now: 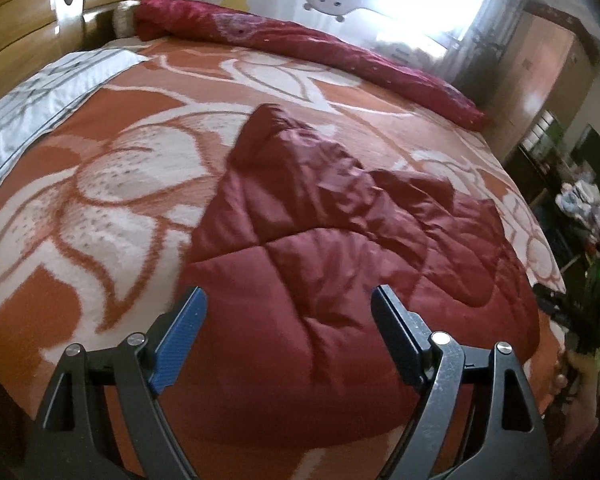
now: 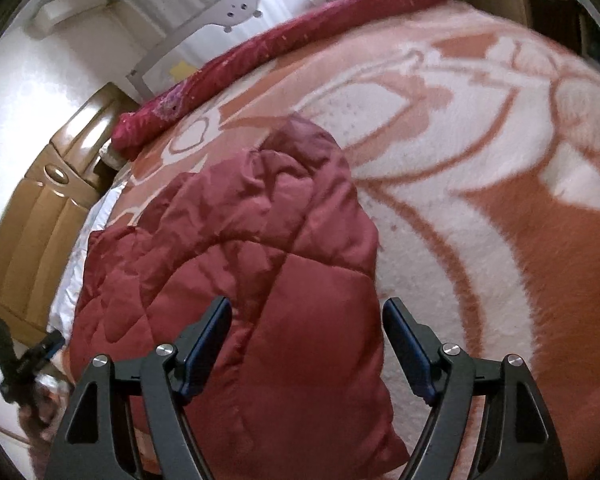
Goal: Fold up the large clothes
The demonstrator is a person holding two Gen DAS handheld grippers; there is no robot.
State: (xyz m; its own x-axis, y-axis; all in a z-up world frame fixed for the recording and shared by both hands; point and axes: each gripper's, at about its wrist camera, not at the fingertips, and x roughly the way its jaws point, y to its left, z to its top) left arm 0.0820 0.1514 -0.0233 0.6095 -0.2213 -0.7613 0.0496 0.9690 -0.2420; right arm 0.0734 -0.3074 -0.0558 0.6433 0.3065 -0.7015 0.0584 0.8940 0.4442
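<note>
Both the left gripper [image 1: 288, 300] and right gripper [image 2: 306, 312] are wide open and empty above the quilted jacket [image 1: 320, 240]. Risk: its puffy folds may spring apart on the bed [image 1: 100, 200].

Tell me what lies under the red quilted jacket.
The red quilted jacket lies on an orange and white flowered blanket spread over the bed. The blanket shows all around it; whatever is directly beneath the jacket is covered.

The jacket [image 1: 320, 248] lies on the bed [image 1: 100, 200] near its front edge. Behind the jacket, a rolled quilt [image 1: 300, 48] lies along the bed's far edge; a pillow [image 1: 40, 100] lies left of the jacket.
</note>
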